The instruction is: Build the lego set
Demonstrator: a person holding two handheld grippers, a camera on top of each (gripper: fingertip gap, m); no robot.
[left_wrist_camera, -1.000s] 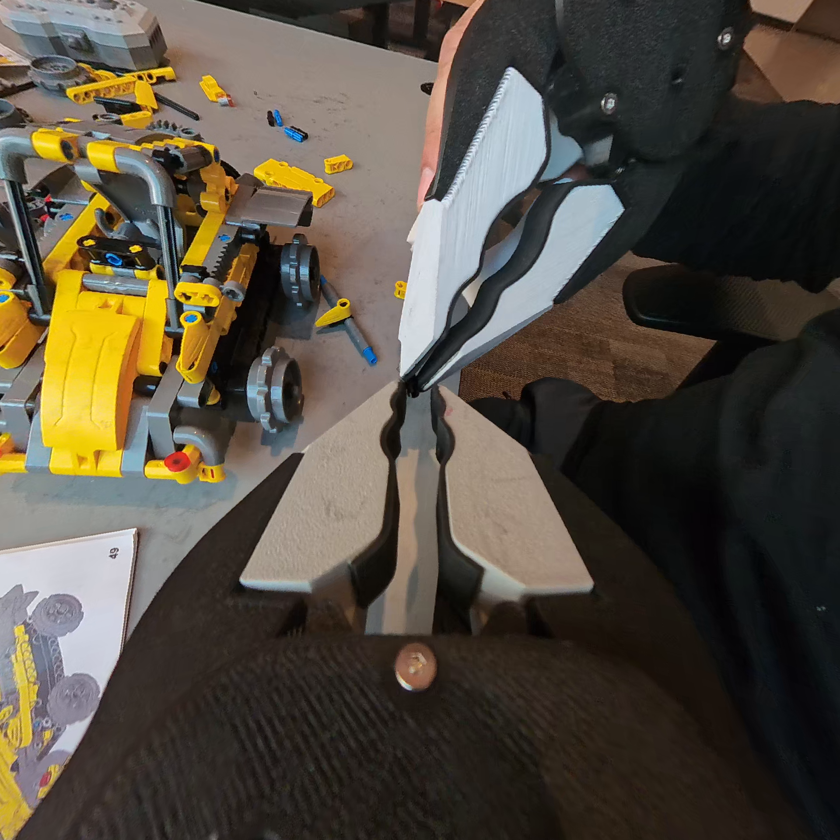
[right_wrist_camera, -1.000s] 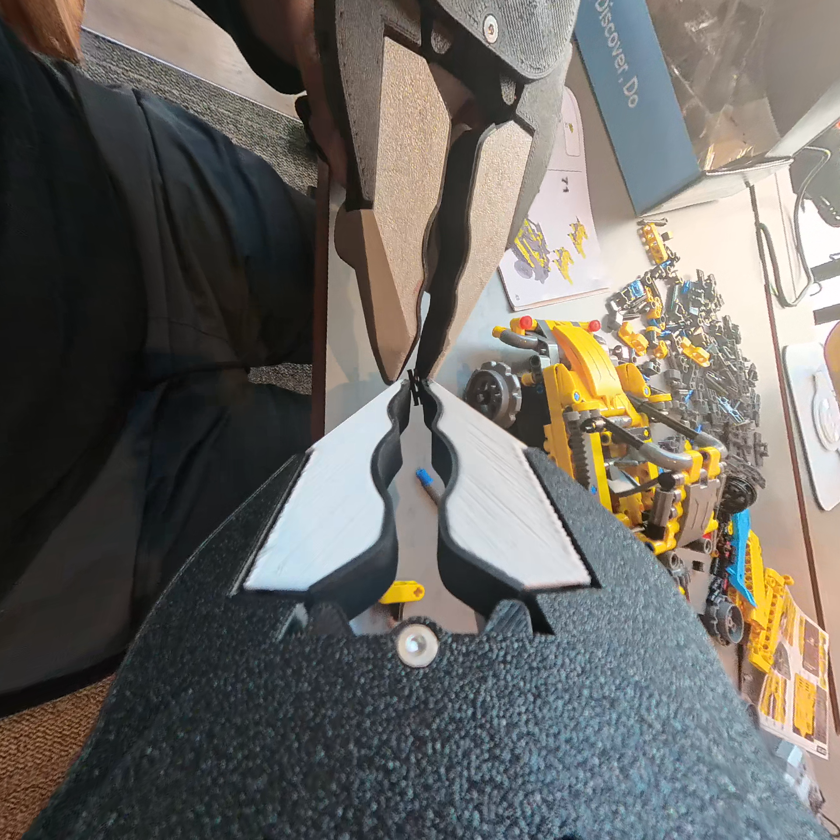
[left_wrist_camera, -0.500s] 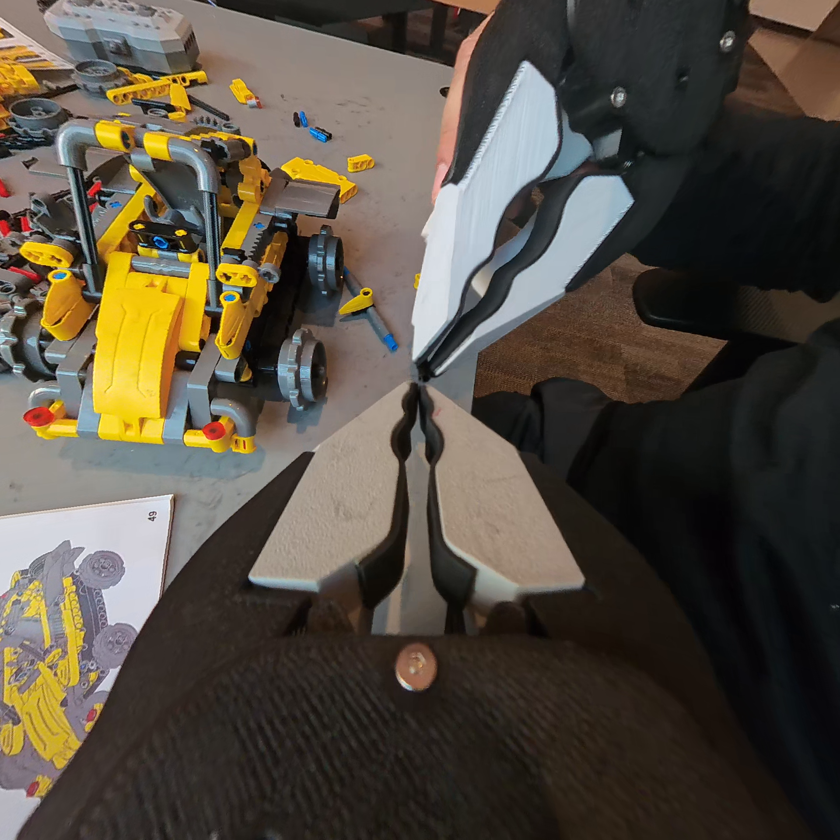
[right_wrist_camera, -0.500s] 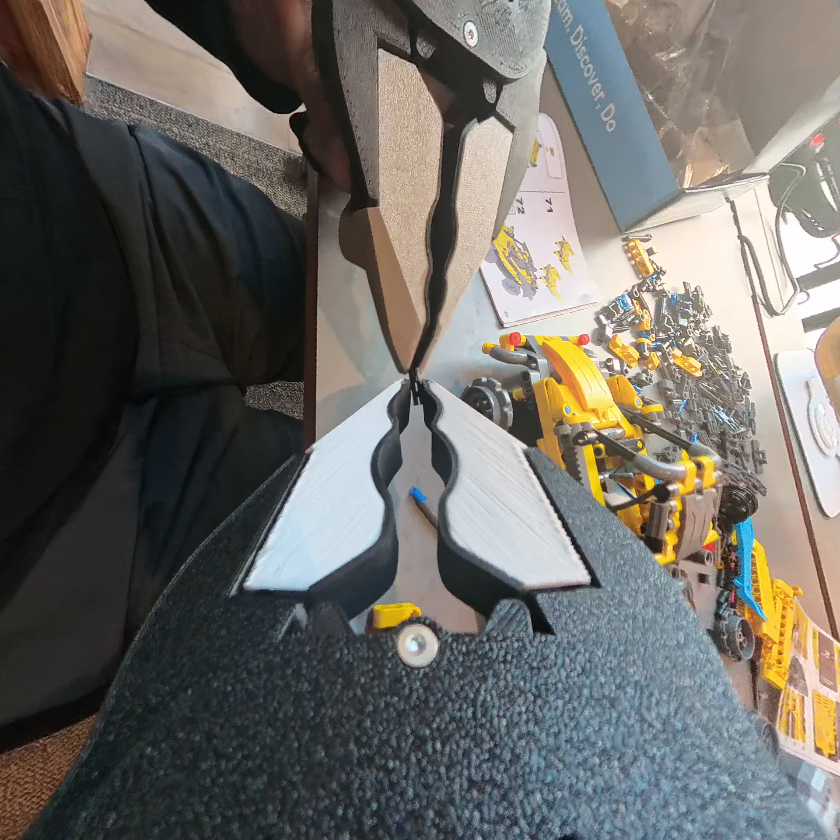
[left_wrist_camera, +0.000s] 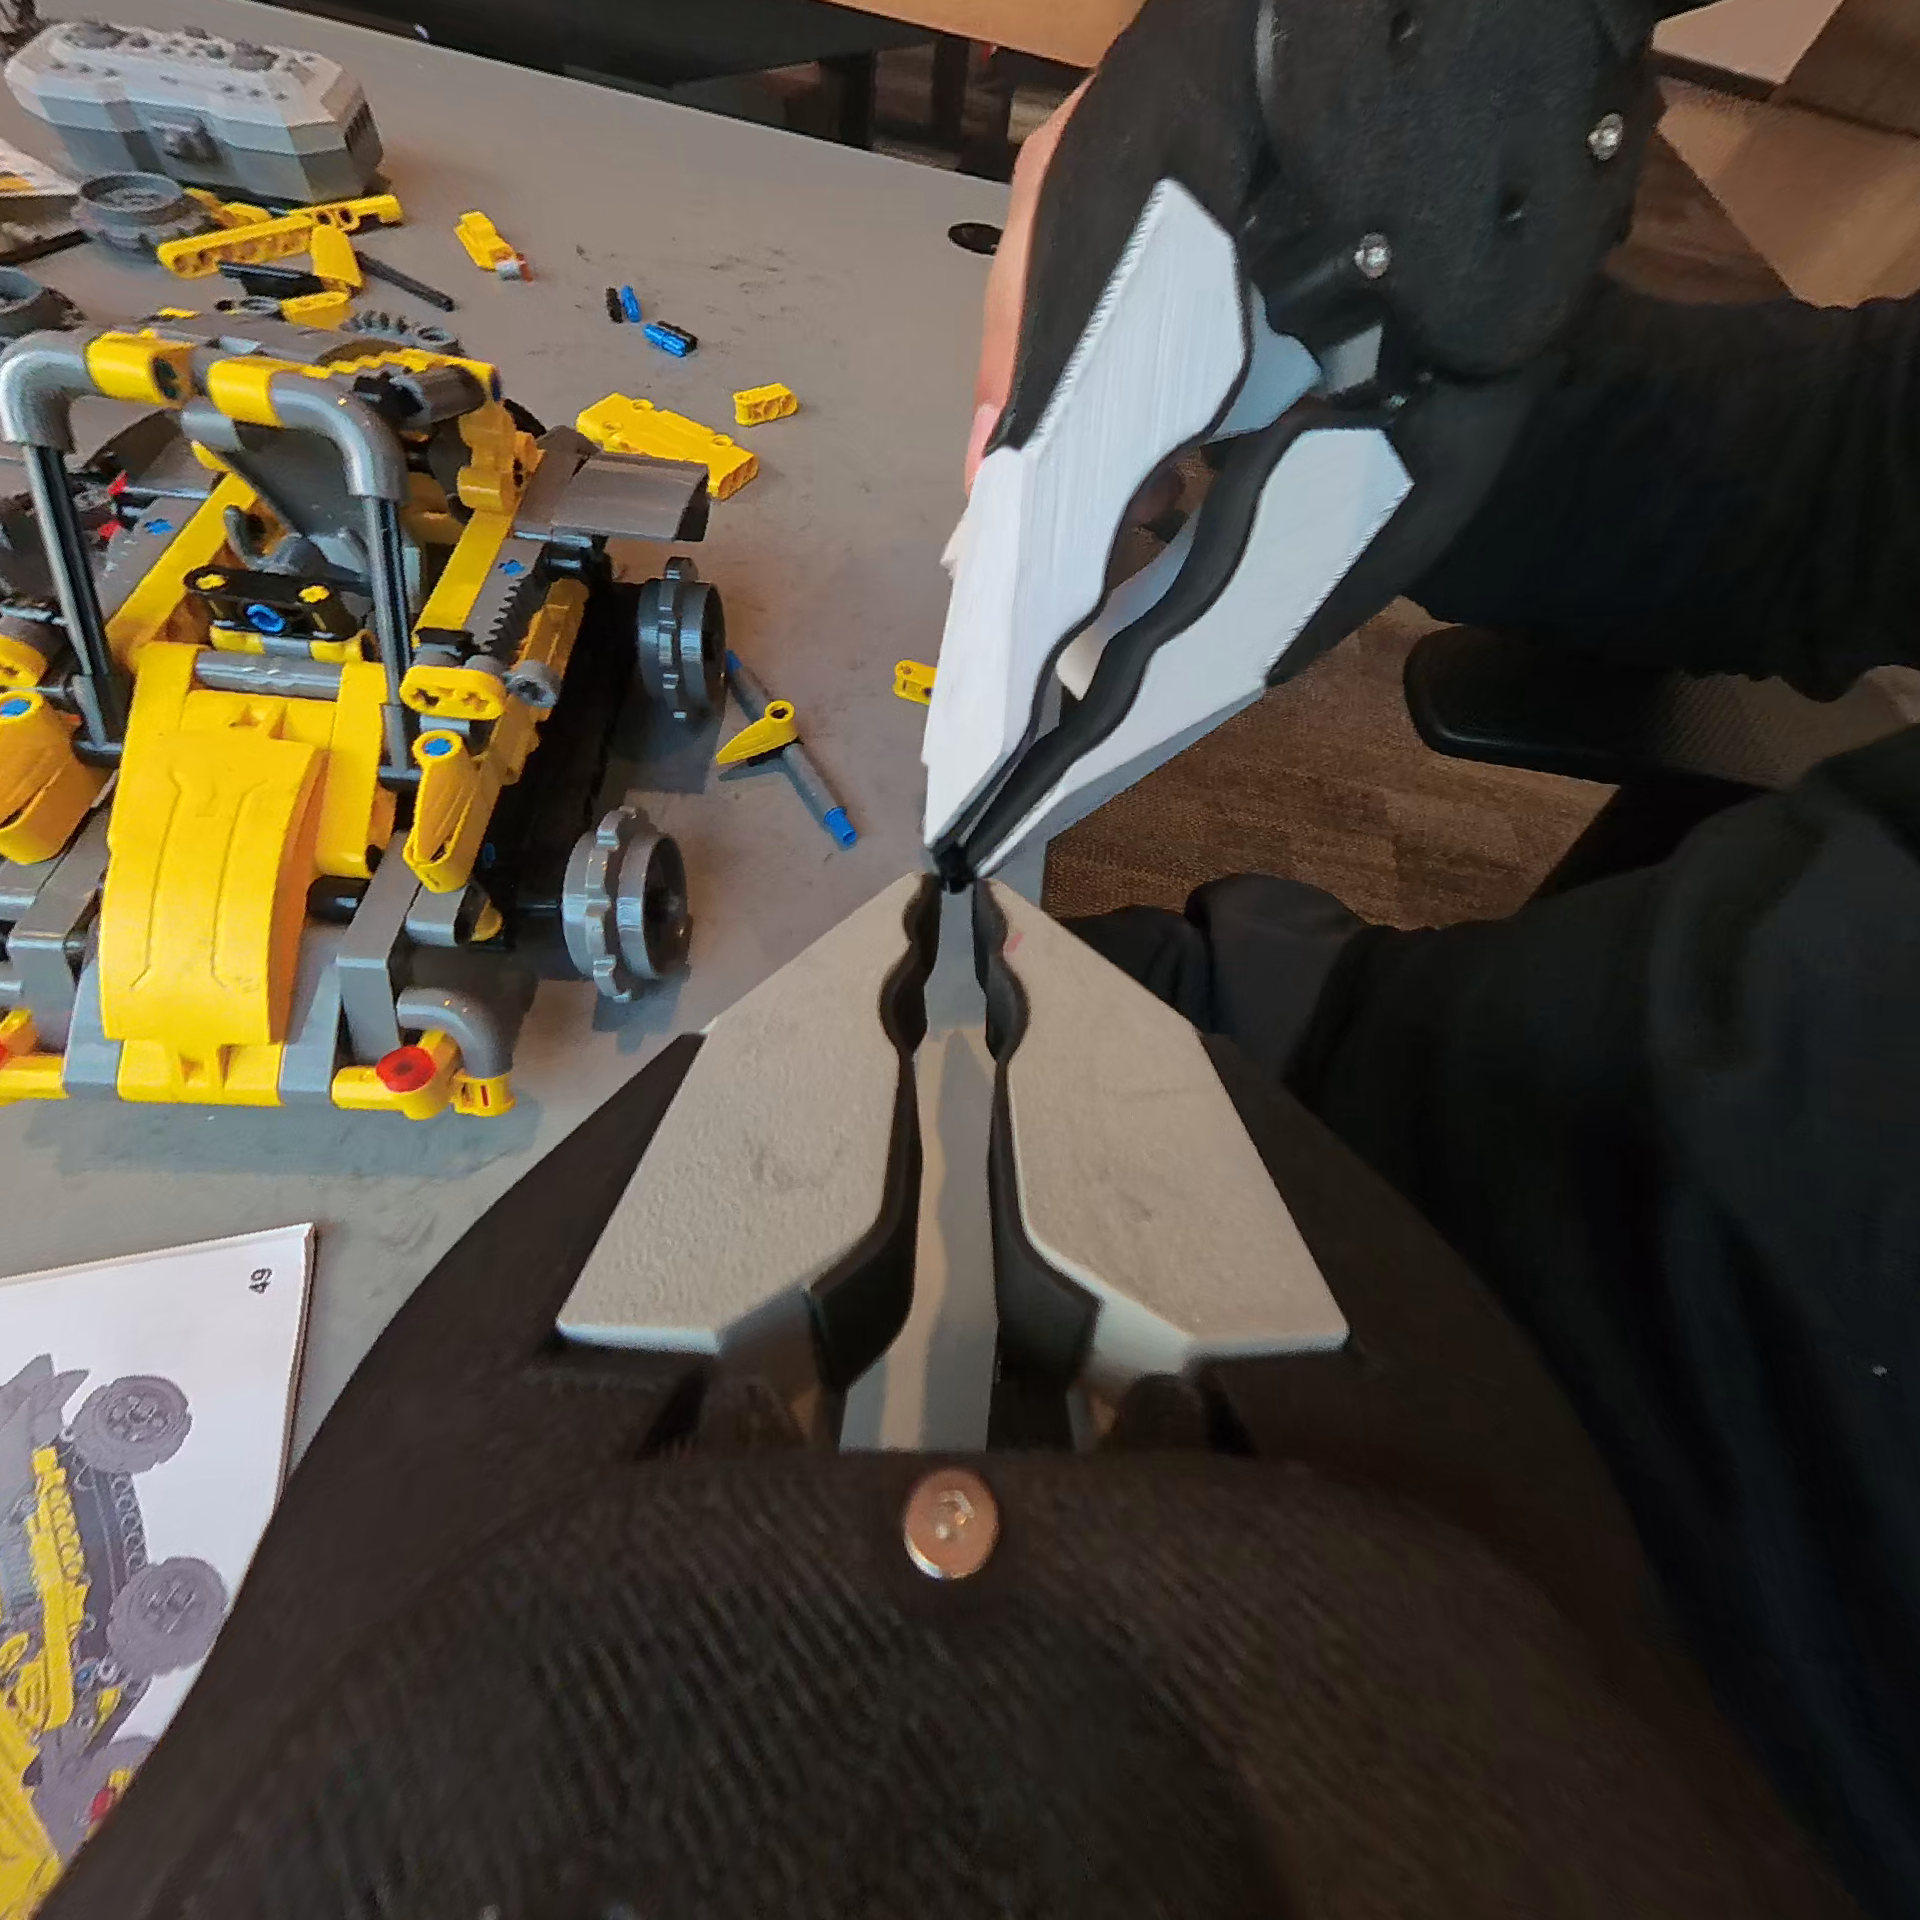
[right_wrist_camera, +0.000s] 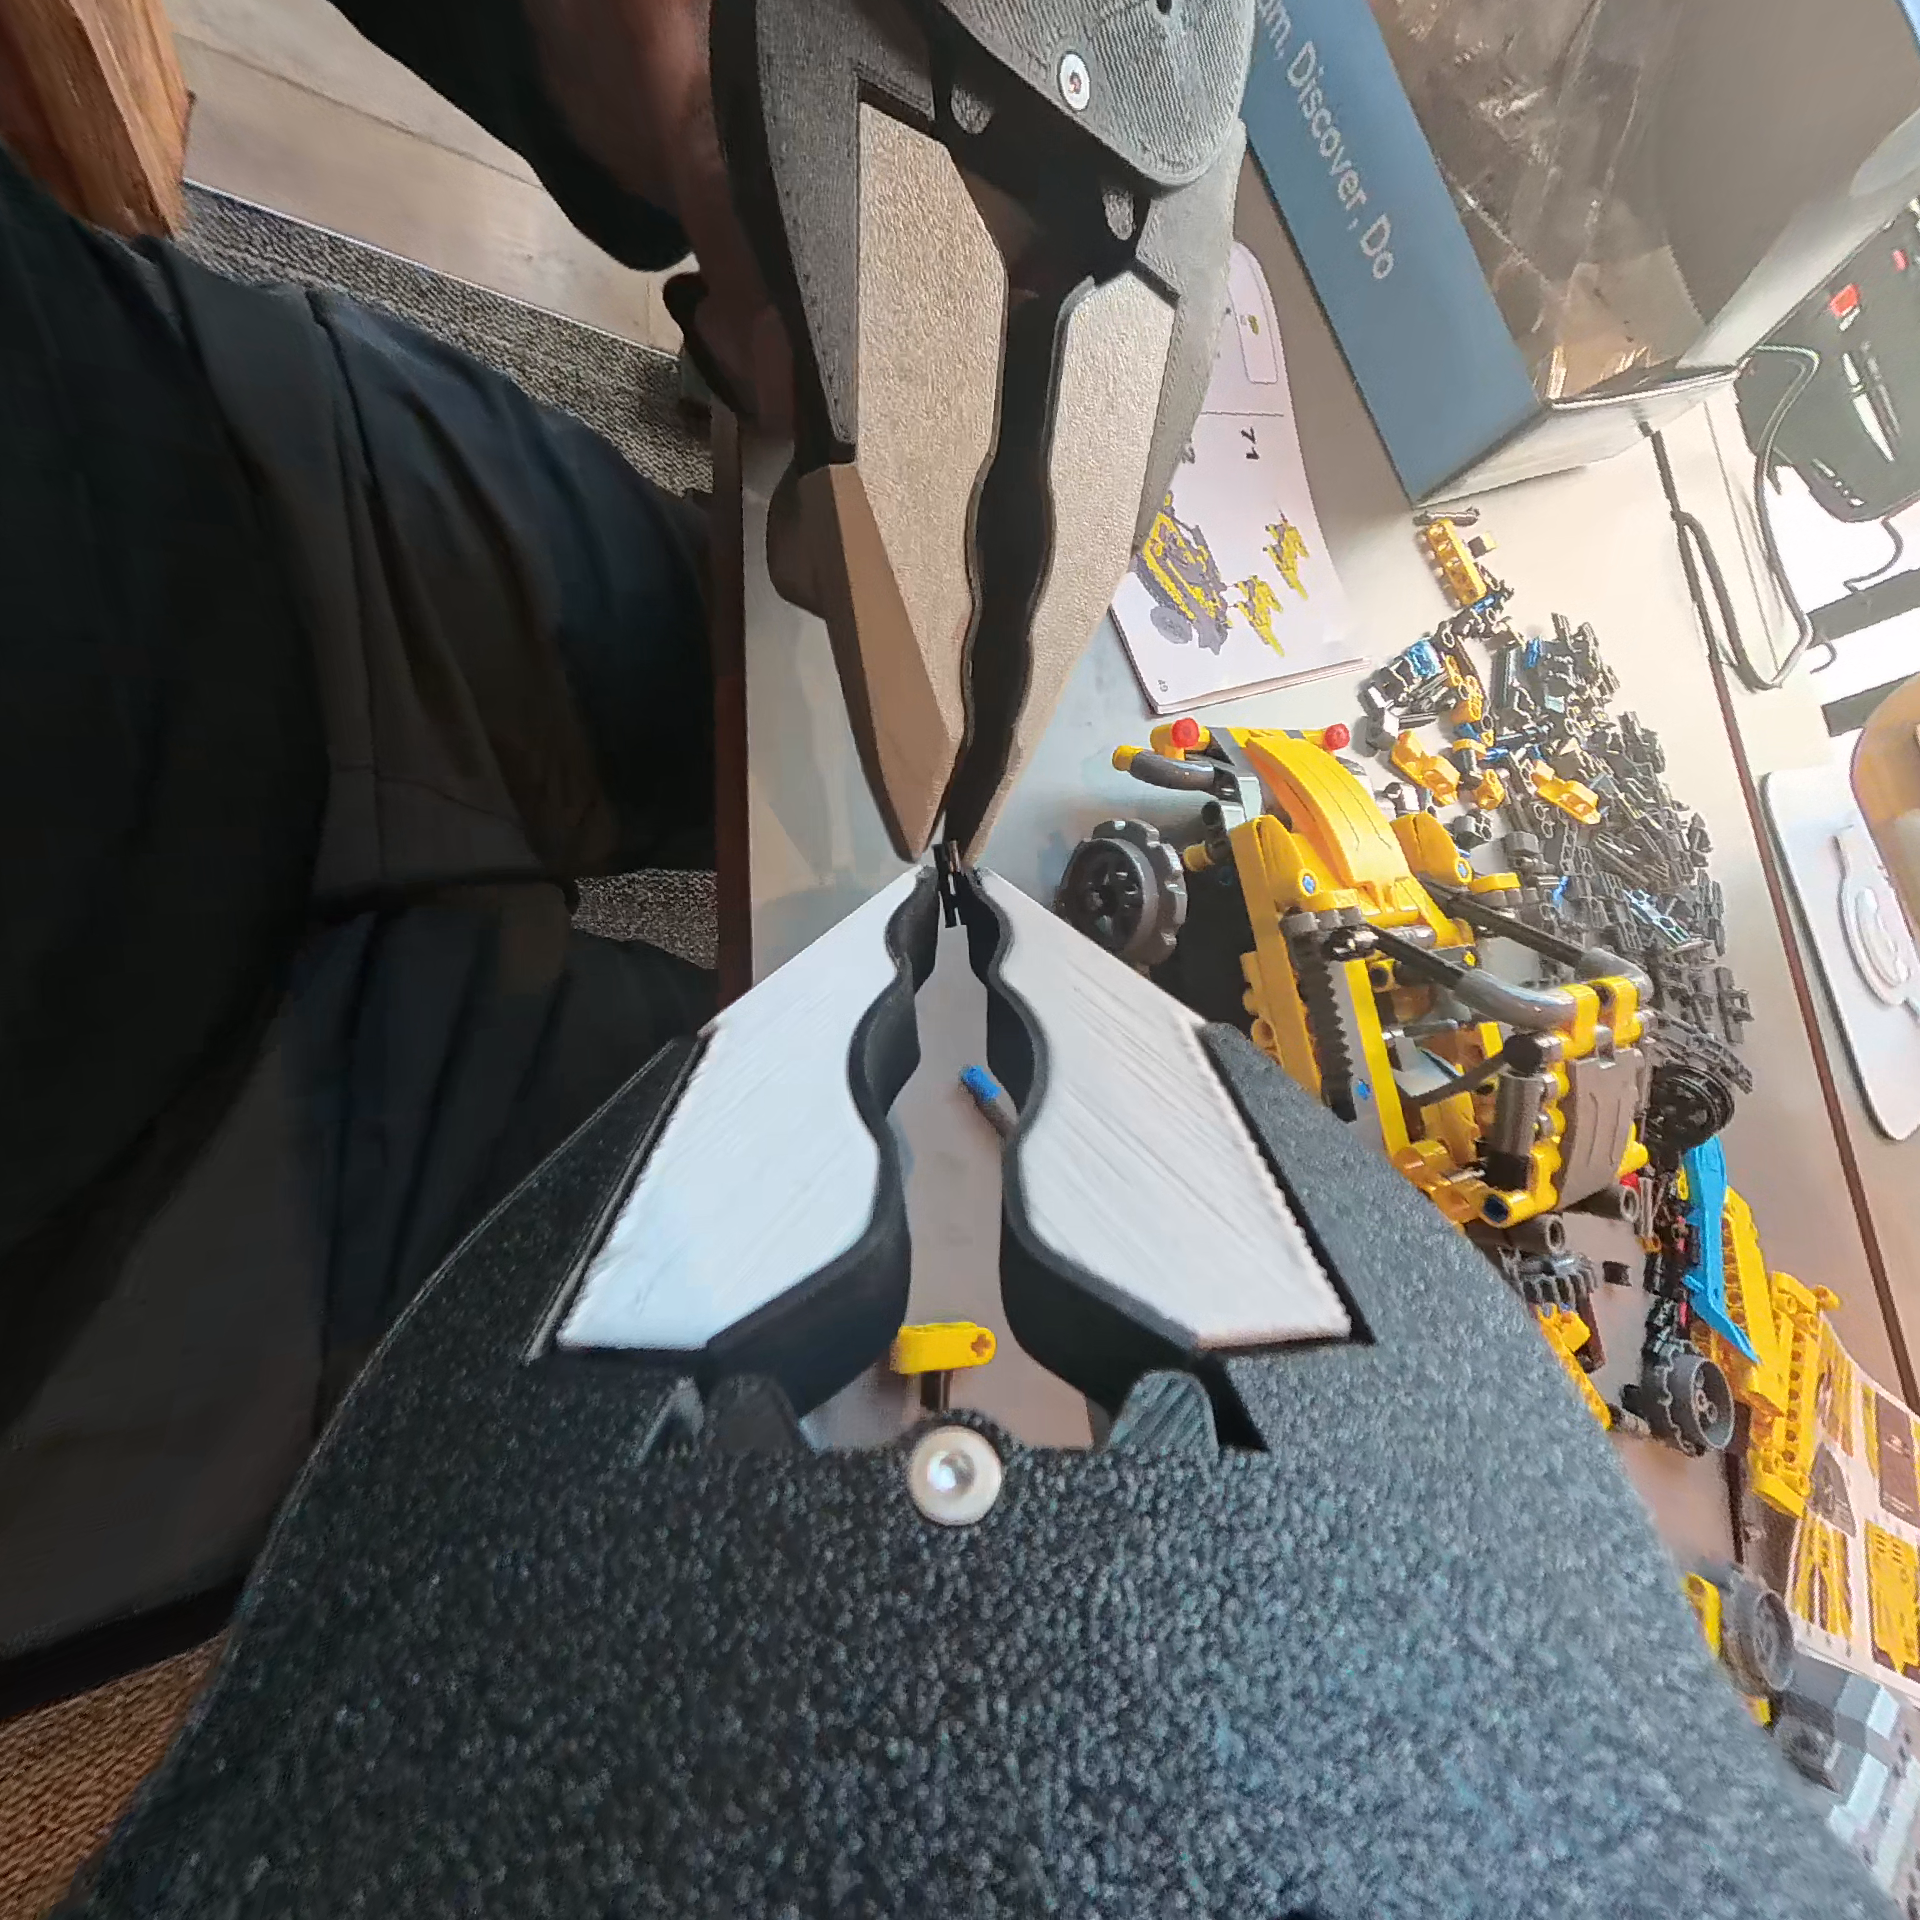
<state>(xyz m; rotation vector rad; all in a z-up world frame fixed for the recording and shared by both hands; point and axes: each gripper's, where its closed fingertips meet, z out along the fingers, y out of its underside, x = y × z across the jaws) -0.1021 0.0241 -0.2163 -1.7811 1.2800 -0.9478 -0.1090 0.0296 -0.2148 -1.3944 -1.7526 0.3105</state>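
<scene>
My two grippers meet tip to tip above the table's near edge. My right gripper [right_wrist_camera: 948, 896], with white fingers, is shut on a small black piece [right_wrist_camera: 948, 883]; it also shows in the left wrist view [left_wrist_camera: 951, 860]. My left gripper [left_wrist_camera: 951, 896], with grey fingers, is shut at its tips on the other end of the same small black piece [left_wrist_camera: 951, 875]; it comes in from above in the right wrist view [right_wrist_camera: 943, 836]. A yellow and grey brick vehicle [left_wrist_camera: 260, 727] stands on the grey table [left_wrist_camera: 831, 260], to the left of the tips.
A grey axle with a blue tip [left_wrist_camera: 795, 769] and small yellow parts lie near the vehicle. An instruction booklet [left_wrist_camera: 135, 1455] lies at the near left. A pile of loose parts [right_wrist_camera: 1558, 779] and a blue box [right_wrist_camera: 1382, 260] lie beyond. A person's dark clothing fills the right. My left and right fingertips are right by each other.
The left gripper's fingers have drawn a little closer at the tips. Both views swayed slightly, and the two grippers stay tip to tip on the black piece.
</scene>
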